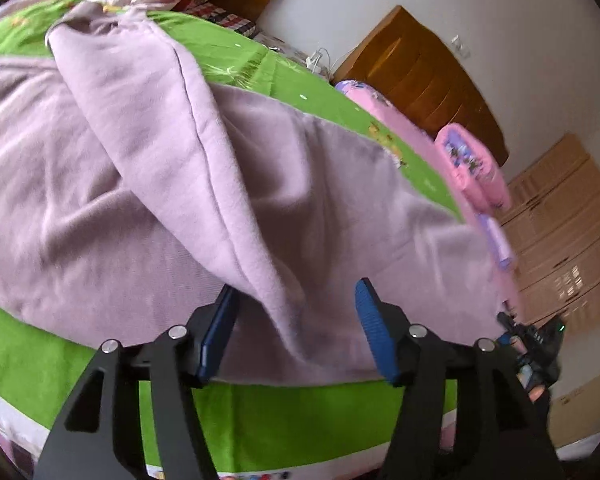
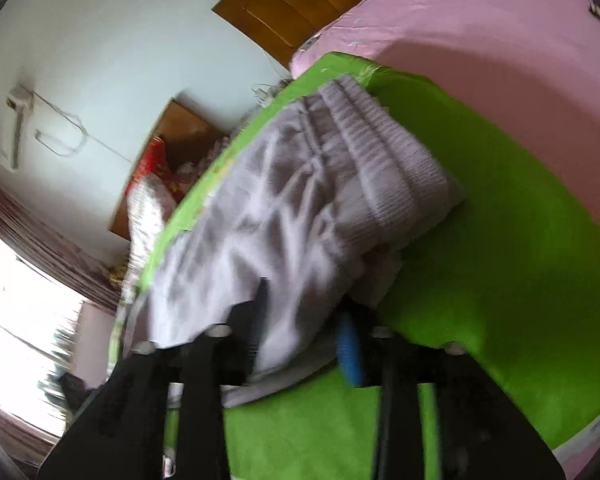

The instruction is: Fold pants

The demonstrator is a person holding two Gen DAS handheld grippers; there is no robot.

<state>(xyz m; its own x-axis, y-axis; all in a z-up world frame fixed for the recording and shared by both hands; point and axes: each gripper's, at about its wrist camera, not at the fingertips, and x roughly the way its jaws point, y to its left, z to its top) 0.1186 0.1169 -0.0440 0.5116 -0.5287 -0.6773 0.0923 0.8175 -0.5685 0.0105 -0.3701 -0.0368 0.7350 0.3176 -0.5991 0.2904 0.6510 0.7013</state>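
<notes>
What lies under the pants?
The pants lie on a green sheet, which shows around their edges in both views. A pink blanket lies farther back. What the sheet looks like directly beneath the fabric is covered.

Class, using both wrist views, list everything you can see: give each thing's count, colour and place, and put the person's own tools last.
pants: one, pale lilac, spread on the green sheet, a fold lying between the left claw's fingers; ribbed waistband at the far end in the right view
green sheet: one, bright green, under the pants
pink bedding: one, pink, beyond the green sheet
wooden headboard: one, brown, against the white wall
window: one, bright, left edge of the right view
left claw: one, black with blue pads, open around the fold
right claw: one, black with blue pad, open, pants cloth between its fingers
</notes>
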